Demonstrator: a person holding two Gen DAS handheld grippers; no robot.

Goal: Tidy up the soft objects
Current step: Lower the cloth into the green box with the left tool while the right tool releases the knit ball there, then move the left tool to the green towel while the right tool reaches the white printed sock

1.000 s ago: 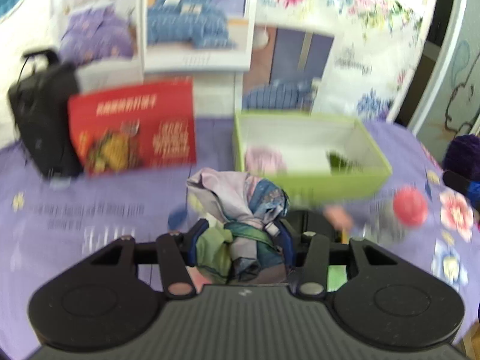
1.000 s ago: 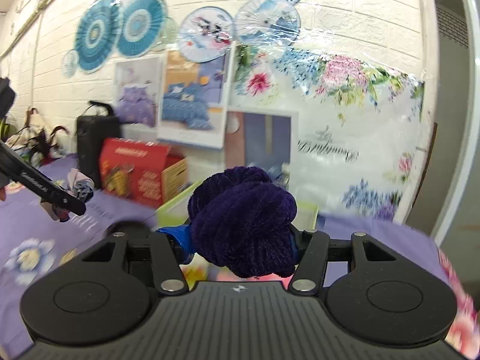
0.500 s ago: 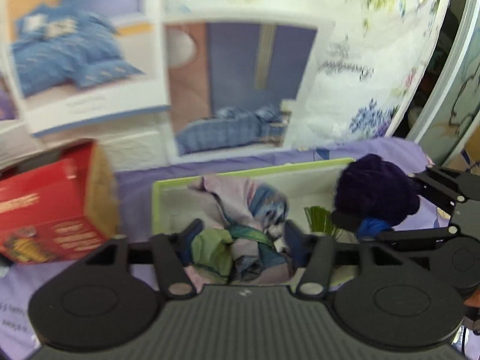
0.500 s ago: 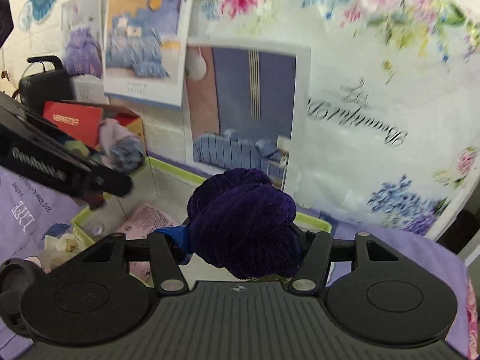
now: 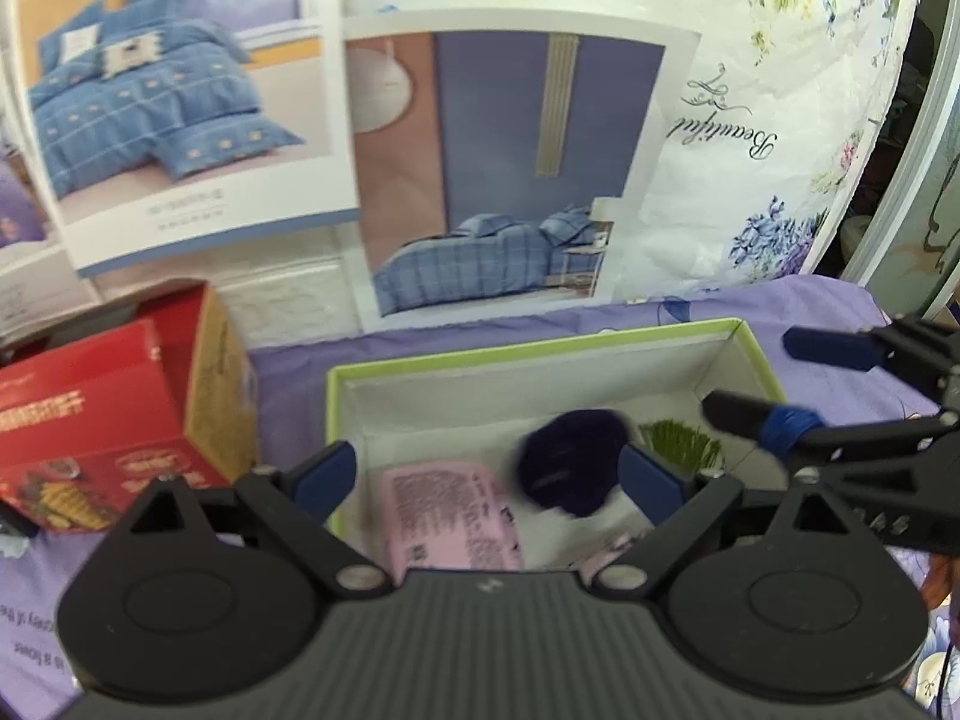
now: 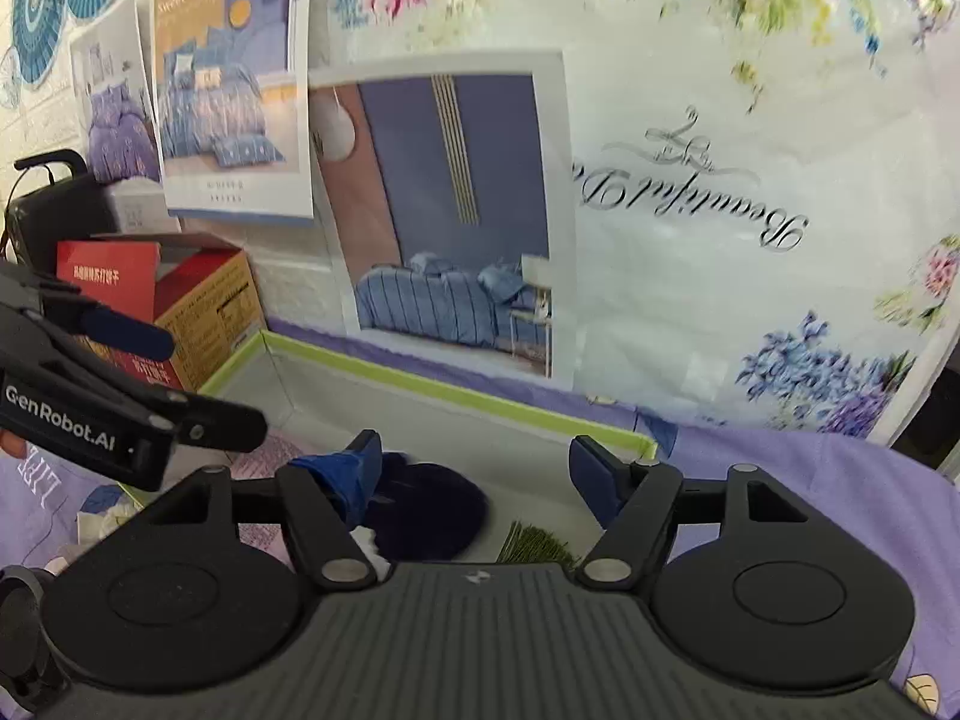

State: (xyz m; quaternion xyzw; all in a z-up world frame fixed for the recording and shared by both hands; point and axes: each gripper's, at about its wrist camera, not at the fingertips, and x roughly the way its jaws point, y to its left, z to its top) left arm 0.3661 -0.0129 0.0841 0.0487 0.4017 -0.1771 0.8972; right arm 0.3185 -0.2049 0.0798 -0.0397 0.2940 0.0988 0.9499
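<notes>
Left wrist view: left gripper spread, just opened, nothing between, green box holding one purple ball, one pink packet, right wrist view: right gripper released, just widened, ball in box

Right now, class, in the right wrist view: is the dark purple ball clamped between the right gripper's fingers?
No. The purple ball lies in the green box, and the right gripper stands open above it.

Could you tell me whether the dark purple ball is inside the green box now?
Inside: the purple ball lies within the green box, clear of both open grippers.
</notes>
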